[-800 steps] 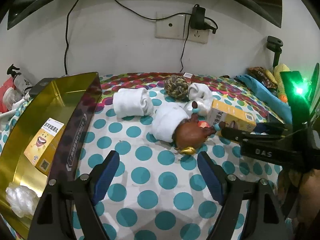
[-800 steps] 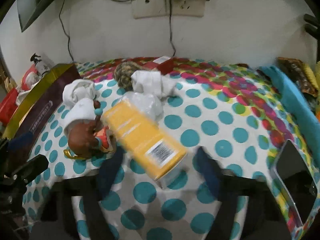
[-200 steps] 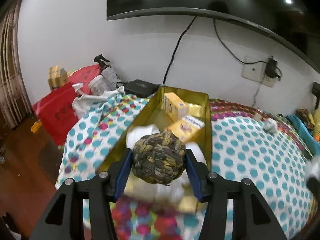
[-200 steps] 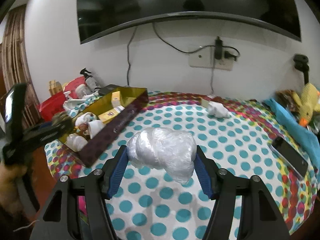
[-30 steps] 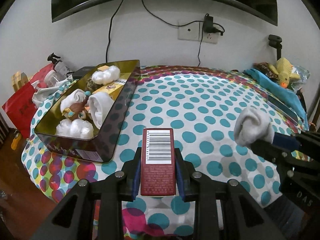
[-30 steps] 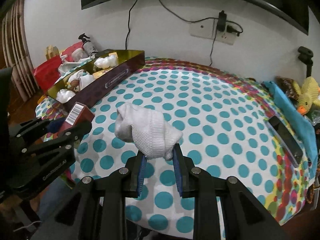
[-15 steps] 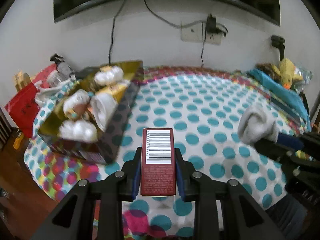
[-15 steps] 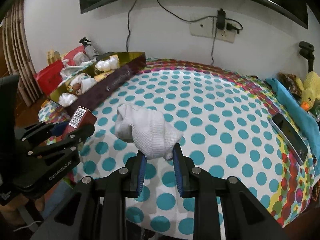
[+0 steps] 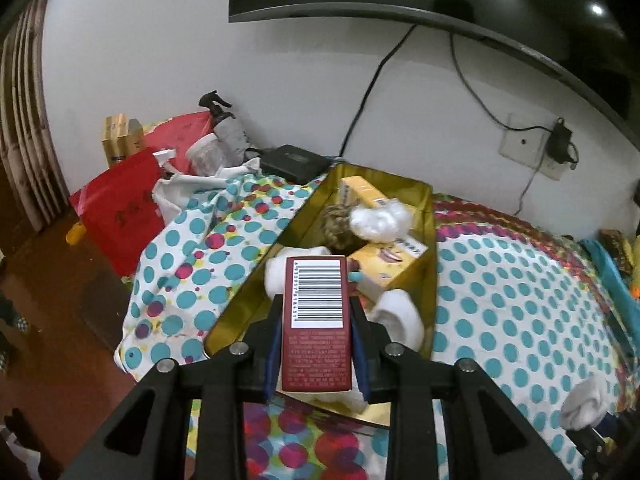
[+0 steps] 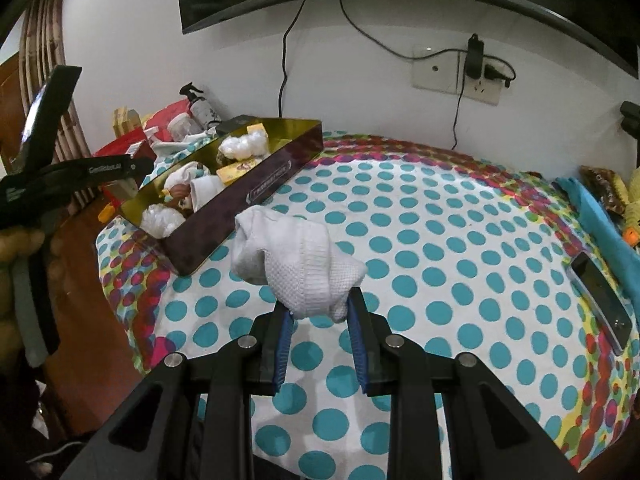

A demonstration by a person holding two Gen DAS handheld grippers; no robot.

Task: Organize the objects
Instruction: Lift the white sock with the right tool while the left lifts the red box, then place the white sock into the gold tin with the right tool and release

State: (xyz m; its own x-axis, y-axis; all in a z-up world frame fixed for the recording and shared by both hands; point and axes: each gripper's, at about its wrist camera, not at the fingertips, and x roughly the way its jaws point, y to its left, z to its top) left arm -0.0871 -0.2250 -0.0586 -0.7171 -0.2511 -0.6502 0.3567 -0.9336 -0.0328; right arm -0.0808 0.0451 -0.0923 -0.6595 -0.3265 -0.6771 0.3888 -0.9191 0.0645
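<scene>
Now the left hand-held gripper [image 9: 316, 354] clamps a red box [image 9: 316, 322] above the gold tray [image 9: 430, 240], the right hand-held gripper [image 10: 320, 344] pinching a white sock [image 10: 296, 258].

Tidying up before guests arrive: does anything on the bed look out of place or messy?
Mostly tidy. A phone lies near the right edge of the bed. The gold tray sits at the left edge, its contents heaped loosely. The red box and white sock are held in the grippers, not put away.
</scene>
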